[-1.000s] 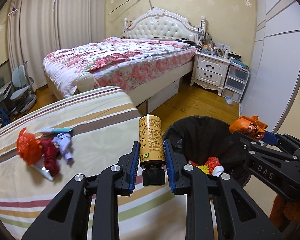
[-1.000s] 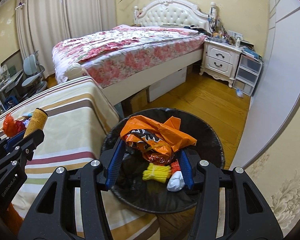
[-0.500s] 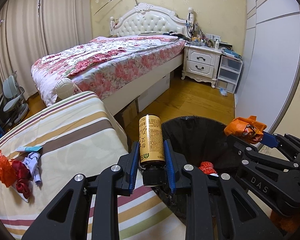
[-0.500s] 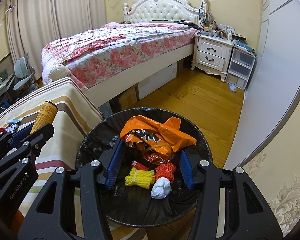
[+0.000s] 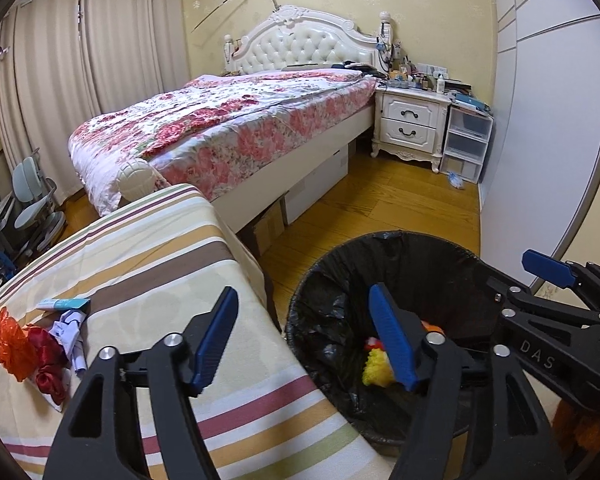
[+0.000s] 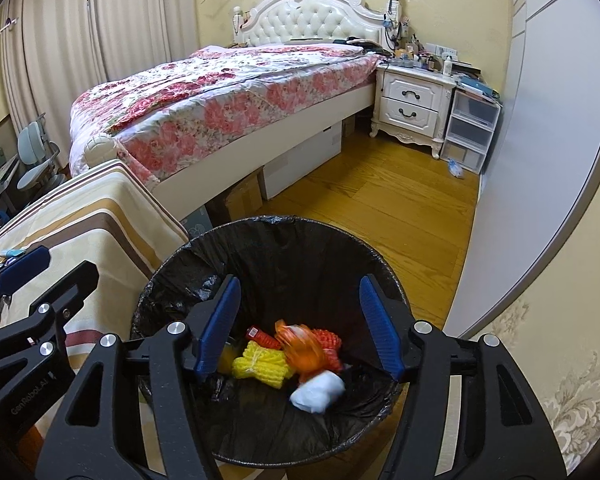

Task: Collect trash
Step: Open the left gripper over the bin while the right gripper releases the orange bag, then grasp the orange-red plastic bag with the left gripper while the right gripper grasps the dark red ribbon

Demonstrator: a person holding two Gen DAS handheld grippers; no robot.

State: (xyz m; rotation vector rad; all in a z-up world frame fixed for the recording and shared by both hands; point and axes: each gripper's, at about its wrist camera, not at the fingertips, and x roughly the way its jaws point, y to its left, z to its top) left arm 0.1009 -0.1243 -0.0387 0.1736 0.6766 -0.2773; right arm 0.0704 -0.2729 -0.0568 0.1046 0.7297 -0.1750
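We see the trash bin (image 6: 268, 240) on the floor (image 6: 380, 200), just right of the striped desk (image 5: 160, 248). Wrappers (image 5: 36, 348) lie on the desk's left part. Behind both stands the bed (image 5: 228, 124), with the nightstand (image 5: 412, 124) at its right.

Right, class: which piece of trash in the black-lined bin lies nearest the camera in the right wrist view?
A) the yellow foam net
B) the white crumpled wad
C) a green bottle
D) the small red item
B: in the bin, the white crumpled wad lies lowest in the picture, below the yellow foam net and the small red item.
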